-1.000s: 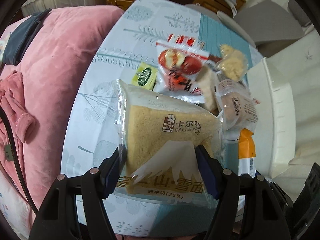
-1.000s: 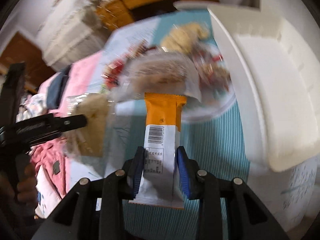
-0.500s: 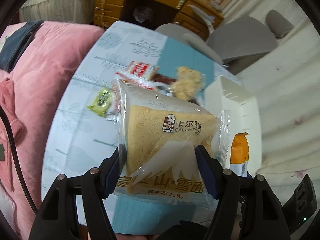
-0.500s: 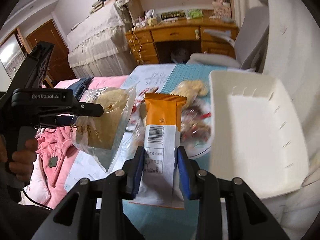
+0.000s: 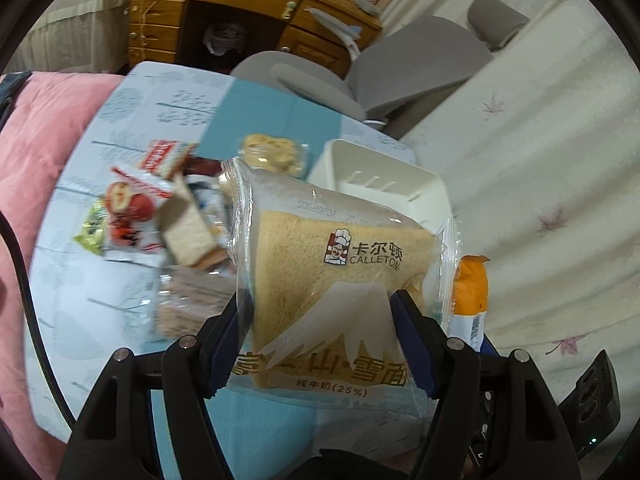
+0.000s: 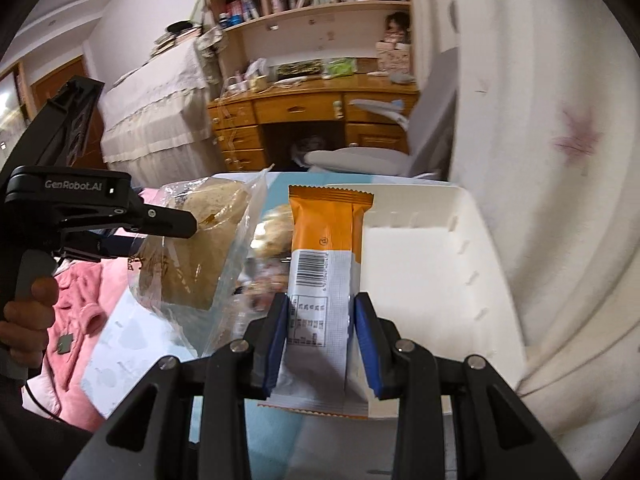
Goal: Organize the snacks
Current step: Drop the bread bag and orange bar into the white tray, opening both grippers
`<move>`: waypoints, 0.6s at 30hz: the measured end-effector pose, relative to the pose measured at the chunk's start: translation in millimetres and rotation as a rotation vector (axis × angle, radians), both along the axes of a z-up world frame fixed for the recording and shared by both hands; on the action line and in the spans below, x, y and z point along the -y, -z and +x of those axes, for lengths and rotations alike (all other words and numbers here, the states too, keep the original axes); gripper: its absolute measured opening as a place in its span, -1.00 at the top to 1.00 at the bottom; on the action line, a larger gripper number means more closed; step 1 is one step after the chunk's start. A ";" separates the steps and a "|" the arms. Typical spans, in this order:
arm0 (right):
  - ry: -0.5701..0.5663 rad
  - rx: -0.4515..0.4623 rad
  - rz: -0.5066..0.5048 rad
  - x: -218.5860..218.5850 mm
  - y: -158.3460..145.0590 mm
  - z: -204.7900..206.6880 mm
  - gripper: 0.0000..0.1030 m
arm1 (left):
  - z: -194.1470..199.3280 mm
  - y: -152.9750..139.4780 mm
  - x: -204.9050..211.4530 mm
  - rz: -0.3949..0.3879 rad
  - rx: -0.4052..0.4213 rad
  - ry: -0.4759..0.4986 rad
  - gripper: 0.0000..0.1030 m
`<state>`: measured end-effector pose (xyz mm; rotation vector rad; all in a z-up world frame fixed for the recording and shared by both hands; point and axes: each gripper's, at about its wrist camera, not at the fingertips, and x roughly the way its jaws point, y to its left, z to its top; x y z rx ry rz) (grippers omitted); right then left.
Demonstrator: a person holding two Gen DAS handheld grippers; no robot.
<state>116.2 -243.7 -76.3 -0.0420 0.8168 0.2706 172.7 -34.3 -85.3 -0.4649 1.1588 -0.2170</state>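
Observation:
My left gripper [image 5: 320,320] is shut on a clear-wrapped slice of bread [image 5: 340,272] marked CALLETON, held in the air above the table. In the right wrist view that bread [image 6: 200,248] hangs at the left. My right gripper [image 6: 322,316] is shut on an orange and white snack bar [image 6: 324,264], its orange end up, in front of the white bin [image 6: 432,272]. The bar [image 5: 470,296] shows beside the bread in the left wrist view, with the white bin [image 5: 380,188] behind. Several snack packets [image 5: 160,216] lie on the patterned tablecloth [image 5: 160,108].
A pink quilt [image 5: 40,140] covers the bed left of the table. A grey chair [image 5: 400,68] and a wooden desk [image 6: 304,116] stand beyond the table. A pale curtain [image 6: 540,160] hangs right of the bin. A hand [image 6: 28,312] grips the left gripper's handle.
Both grippers have risen and tilted up with their packets. The snack pile has dropped lower in view. The bin, desk and chair have come into sight.

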 end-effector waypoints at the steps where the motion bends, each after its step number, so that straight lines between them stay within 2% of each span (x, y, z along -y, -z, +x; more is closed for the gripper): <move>1: 0.010 0.002 0.000 6.4 0.1 0.9 0.34 | 1.8 0.3 8.7 -0.003 0.005 0.011 -0.35; 7: 0.079 0.016 -0.018 42.2 1.2 5.1 0.34 | 10.7 1.4 56.0 -0.007 0.030 0.073 -0.36; 15: 0.162 0.029 -0.027 73.2 0.8 9.8 0.29 | 20.4 5.4 98.1 0.020 0.051 0.139 -0.41; 16: 0.170 0.021 -0.026 75.4 2.0 11.0 0.26 | 21.1 6.4 101.6 0.020 0.048 0.142 -0.50; 18: 0.190 -0.009 -0.029 78.9 5.4 15.8 0.01 | 21.2 8.4 104.0 0.004 0.042 0.158 -0.67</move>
